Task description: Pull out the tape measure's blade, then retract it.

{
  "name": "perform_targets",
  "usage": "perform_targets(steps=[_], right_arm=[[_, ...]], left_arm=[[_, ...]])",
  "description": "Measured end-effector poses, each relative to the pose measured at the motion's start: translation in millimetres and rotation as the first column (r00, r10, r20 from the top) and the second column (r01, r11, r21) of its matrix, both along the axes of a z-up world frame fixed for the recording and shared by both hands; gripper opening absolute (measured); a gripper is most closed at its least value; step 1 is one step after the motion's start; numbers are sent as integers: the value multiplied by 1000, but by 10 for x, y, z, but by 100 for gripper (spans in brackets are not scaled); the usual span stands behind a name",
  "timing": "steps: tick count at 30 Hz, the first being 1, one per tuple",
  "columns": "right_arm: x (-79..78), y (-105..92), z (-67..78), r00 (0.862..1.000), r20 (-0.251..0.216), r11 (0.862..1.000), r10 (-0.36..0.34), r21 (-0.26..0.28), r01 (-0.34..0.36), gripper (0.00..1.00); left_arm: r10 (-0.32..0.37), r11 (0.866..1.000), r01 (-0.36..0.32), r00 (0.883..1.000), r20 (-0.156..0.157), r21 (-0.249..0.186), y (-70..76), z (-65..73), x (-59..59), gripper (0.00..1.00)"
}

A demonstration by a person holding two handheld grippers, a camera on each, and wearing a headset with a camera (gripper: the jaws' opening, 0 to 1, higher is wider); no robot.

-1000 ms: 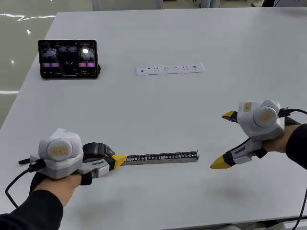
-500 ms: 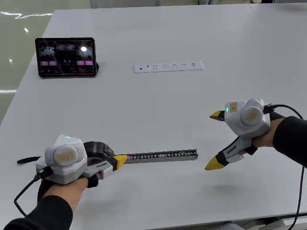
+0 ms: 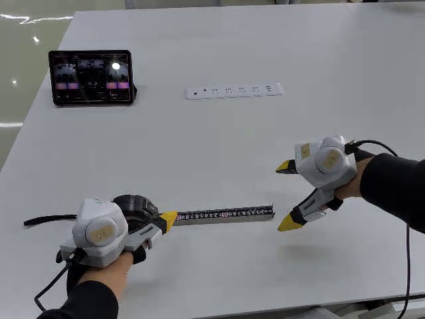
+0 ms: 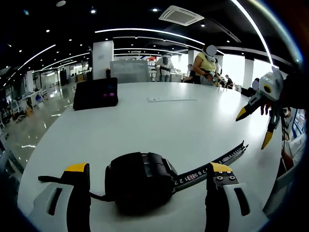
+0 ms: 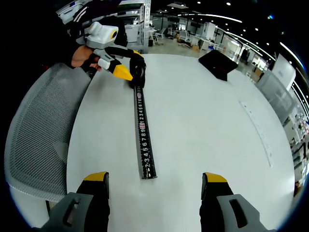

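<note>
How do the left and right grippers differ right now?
Tongs of the left gripper straddle the black tape measure case; those of the right gripper hold nothing. The left sits at the case; the right hovers by the free end of the numbered blade. Both are open, with yellow tips.

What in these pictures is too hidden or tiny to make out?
Tablet screen, head view: too small to read.
Tape measure case, head view: partly behind the left gripper.
Blade, left gripper view: a stretch hidden behind one of its fingers.
Blade's end hook, right gripper view: too small to tell.
</note>
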State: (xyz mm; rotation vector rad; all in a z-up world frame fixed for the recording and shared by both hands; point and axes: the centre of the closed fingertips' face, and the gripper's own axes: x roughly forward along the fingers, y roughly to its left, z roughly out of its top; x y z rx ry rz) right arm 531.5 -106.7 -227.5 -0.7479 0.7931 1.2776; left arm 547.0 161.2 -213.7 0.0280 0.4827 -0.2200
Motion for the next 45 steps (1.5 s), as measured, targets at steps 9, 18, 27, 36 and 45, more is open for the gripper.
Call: perform_targets(steps=[9, 18, 27, 36, 45], right_arm=[[-4, 47, -86, 999, -7, 999, 33, -29, -33, 58], [-69, 64, -266, 995, -27, 991, 98, -86, -100, 42], [-69, 36, -351, 993, -41, 987, 115, -111, -119, 29], [-75, -15, -407, 992, -54, 984, 111, -134, -117, 19], [-94, 40, -416, 993, -61, 986, 105, -123, -112, 13]], left_arm=[[52, 998, -53, 999, -13, -28, 67, -42, 23, 99], [48, 999, -48, 999, -8, -22, 66, -31, 50, 99], [50, 999, -50, 999, -12, -21, 73, -41, 51, 99], [53, 998, -54, 998, -22, -24, 76, -67, 60, 97], [60, 998, -60, 998, -30, -25, 84, -87, 63, 97]])
